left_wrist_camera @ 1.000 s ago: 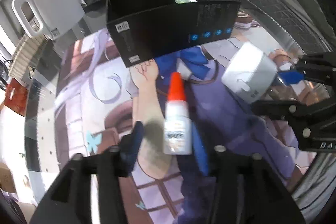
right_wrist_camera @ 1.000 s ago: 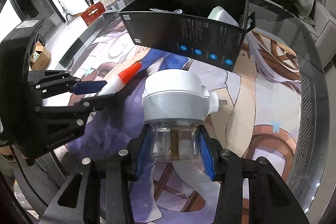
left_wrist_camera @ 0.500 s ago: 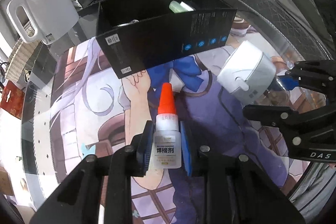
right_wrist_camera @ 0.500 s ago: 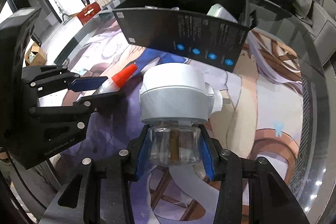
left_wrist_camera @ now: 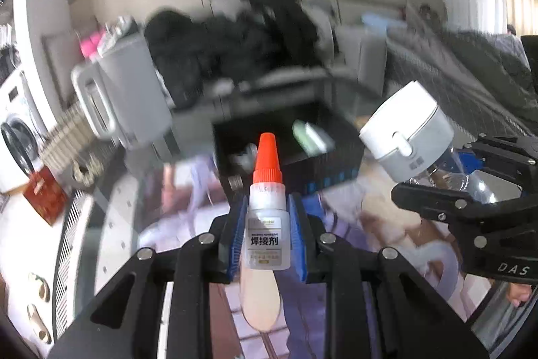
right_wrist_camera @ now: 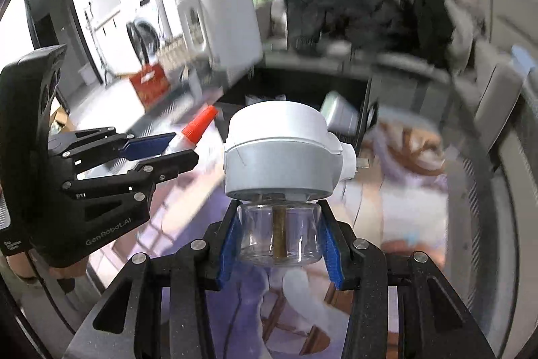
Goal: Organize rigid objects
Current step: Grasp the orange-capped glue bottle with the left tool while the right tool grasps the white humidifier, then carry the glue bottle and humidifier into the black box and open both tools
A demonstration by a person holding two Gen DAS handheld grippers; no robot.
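My left gripper (left_wrist_camera: 267, 232) is shut on a small white glue bottle (left_wrist_camera: 267, 224) with an orange cap, held upright above the table. My right gripper (right_wrist_camera: 279, 238) is shut on the clear base of a white plug-in vaporizer (right_wrist_camera: 284, 153), also lifted. The open black box (left_wrist_camera: 285, 147) lies ahead of both, with a pale green item (left_wrist_camera: 309, 135) and other small things inside. The right gripper shows at the right of the left wrist view (left_wrist_camera: 470, 187). The left gripper shows at the left of the right wrist view (right_wrist_camera: 158, 150). The box (right_wrist_camera: 302, 93) sits behind the vaporizer.
A white kettle (left_wrist_camera: 124, 103) stands left of the box, also in the right wrist view (right_wrist_camera: 225, 29). Dark clothes (left_wrist_camera: 235, 49) are piled behind. The round glass table carries an anime-print mat (left_wrist_camera: 188, 224). A red packet (left_wrist_camera: 43, 194) lies far left.
Both grippers have lifted and tilted up with their objects. The left gripper closed on the glue bottle a second ago and raised it. The box now sits lower and farther in view.
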